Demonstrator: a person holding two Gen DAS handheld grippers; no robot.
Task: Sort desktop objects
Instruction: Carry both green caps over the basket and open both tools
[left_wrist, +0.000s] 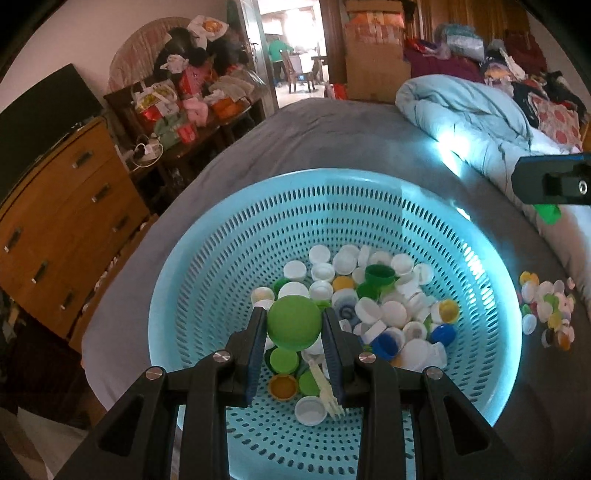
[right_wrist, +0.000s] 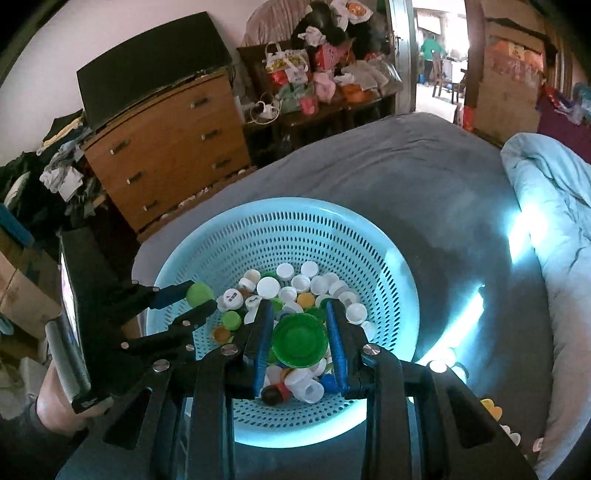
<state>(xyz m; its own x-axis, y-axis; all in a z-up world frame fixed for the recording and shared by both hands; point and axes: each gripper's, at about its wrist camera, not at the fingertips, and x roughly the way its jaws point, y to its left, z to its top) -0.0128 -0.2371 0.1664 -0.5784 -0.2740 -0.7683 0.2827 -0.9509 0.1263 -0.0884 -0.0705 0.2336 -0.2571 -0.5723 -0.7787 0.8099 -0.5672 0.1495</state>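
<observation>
Left gripper (left_wrist: 294, 328) clamps a light-green cap (left_wrist: 294, 324); right gripper (right_wrist: 300, 343) a dark-green cap (right_wrist: 300, 344).

Pale blue basket (left_wrist: 221, 258), mixed caps, grey bed cover.

Basket is light turquoise, walls dotted with rows of slots. Caps in it (left_wrist: 369, 295) mostly white, some yellow, green, blue. Light green cap (left_wrist: 294, 324) sits between the left gripper's (left_wrist: 295, 332) black fingers with blue pads; darker green cap (right_wrist: 300, 344) in the right gripper (right_wrist: 300, 332), same colours. Bedspread (left_wrist: 332, 136) grey; quilt (left_wrist: 465, 110) at 2 o'clock pale blue; dresser (right_wrist: 166, 147) at 10 o'clock orange-brown wood.
</observation>
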